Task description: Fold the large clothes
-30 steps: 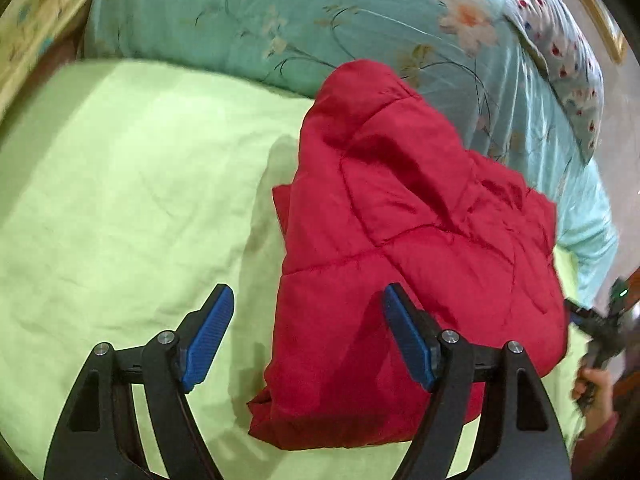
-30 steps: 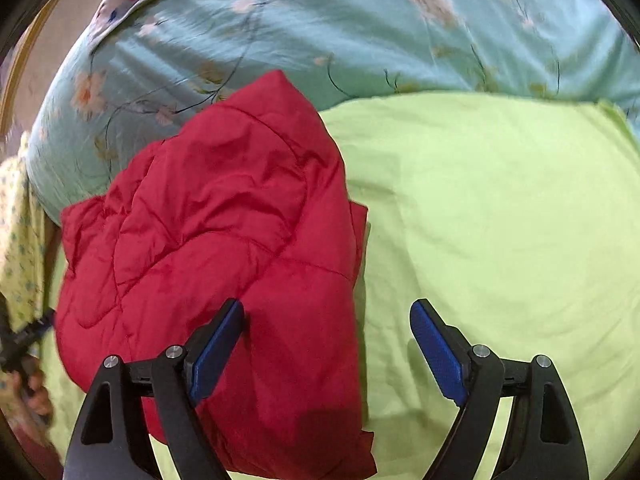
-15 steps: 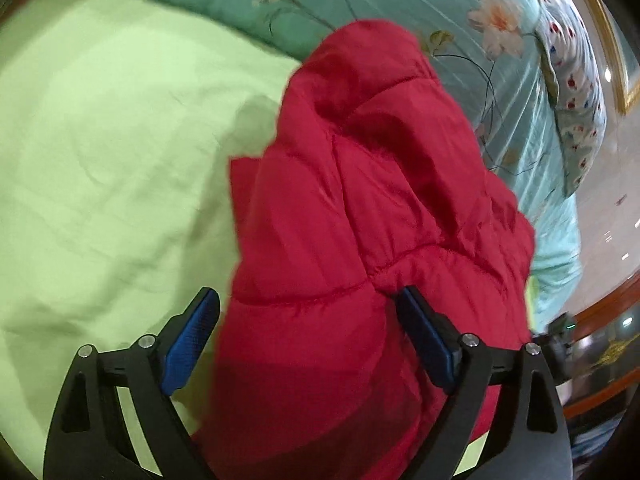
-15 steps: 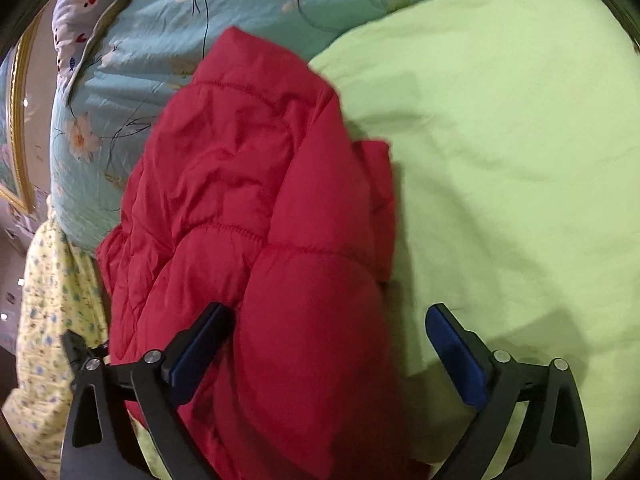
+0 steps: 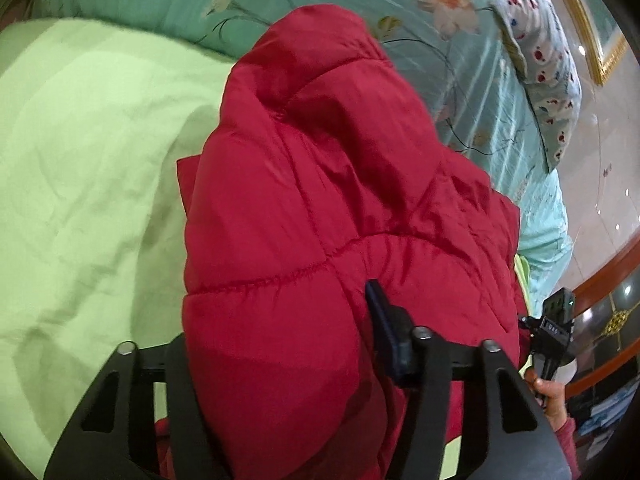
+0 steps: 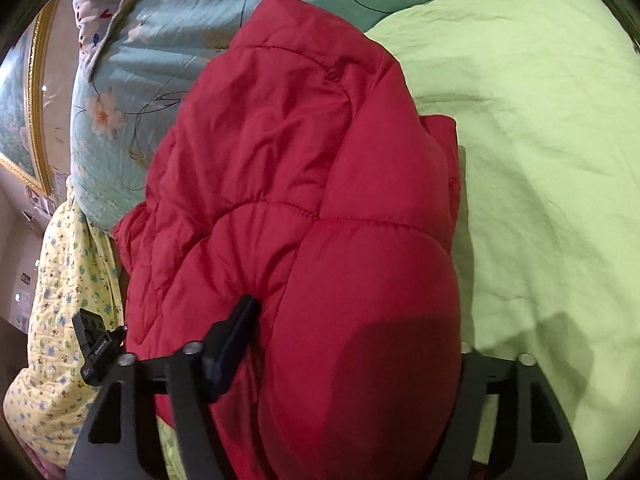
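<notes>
Both your left gripper point(image 5: 280, 344) and right gripper point(image 6: 352, 344) clamp the red padded jacket point(image 5: 320, 200); no writing is readable.

A home bedroom: a bed with a lime-green sheet point(image 5: 92, 168), a teal floral quilt point(image 5: 460, 64) beyond the claws, and a gold-framed picture point(image 6: 24, 92) on the wall.

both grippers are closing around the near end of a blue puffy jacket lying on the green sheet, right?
Not quite: the jacket is red, not blue, as both wrist views show. The rest holds: the left gripper and right gripper straddle its near end on the green sheet.
</notes>
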`<state>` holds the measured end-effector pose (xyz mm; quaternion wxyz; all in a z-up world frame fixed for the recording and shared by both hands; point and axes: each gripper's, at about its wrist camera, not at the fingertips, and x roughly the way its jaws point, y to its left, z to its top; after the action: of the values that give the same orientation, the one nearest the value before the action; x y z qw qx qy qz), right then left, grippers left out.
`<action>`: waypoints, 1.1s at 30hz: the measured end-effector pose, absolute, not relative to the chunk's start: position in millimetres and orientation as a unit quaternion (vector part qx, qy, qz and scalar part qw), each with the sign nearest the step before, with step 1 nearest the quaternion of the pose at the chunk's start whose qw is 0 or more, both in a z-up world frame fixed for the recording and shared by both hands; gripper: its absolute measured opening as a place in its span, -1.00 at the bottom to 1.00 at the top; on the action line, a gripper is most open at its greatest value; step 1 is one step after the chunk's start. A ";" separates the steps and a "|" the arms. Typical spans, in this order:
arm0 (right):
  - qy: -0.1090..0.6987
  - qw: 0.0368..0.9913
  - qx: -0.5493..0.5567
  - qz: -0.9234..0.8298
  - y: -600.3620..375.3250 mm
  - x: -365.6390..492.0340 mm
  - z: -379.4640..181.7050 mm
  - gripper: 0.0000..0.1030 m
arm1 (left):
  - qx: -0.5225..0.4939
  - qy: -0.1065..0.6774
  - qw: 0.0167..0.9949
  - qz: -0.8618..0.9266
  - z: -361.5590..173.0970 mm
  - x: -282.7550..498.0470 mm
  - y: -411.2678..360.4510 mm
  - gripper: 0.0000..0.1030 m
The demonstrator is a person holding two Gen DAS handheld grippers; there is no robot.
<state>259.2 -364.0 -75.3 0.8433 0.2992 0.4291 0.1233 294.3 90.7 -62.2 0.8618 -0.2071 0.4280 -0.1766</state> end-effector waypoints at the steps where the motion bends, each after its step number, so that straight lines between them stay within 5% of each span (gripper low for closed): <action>1: 0.427 0.844 0.301 0.125 -363.2 256.3 -70.6 0.11 | -0.204 0.426 0.864 -0.177 -58.0 291.1 90.5 -0.07; 3: 0.422 0.846 0.300 0.129 -362.2 248.8 -62.4 -0.08 | -0.200 0.420 0.867 -0.181 -48.2 281.0 93.2 -0.15; 9: 0.412 0.850 0.289 0.152 -350.2 212.5 -34.4 -0.20 | -0.197 0.407 0.869 -0.199 -26.5 236.7 102.0 -0.21; 28: 0.422 0.834 0.307 0.179 -334.3 75.2 -54.9 -0.20 | -0.167 0.424 0.862 -0.225 -30.2 100.7 125.9 -0.21; 33: 0.424 0.848 0.282 0.145 -330.7 82.7 -59.3 -0.04 | -0.128 0.431 0.875 -0.178 -46.2 108.2 115.9 -0.14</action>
<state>82.7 -330.7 -59.3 0.8485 0.2816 0.4239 0.1455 108.2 115.9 -46.2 0.8752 -0.1280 0.4310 -0.1782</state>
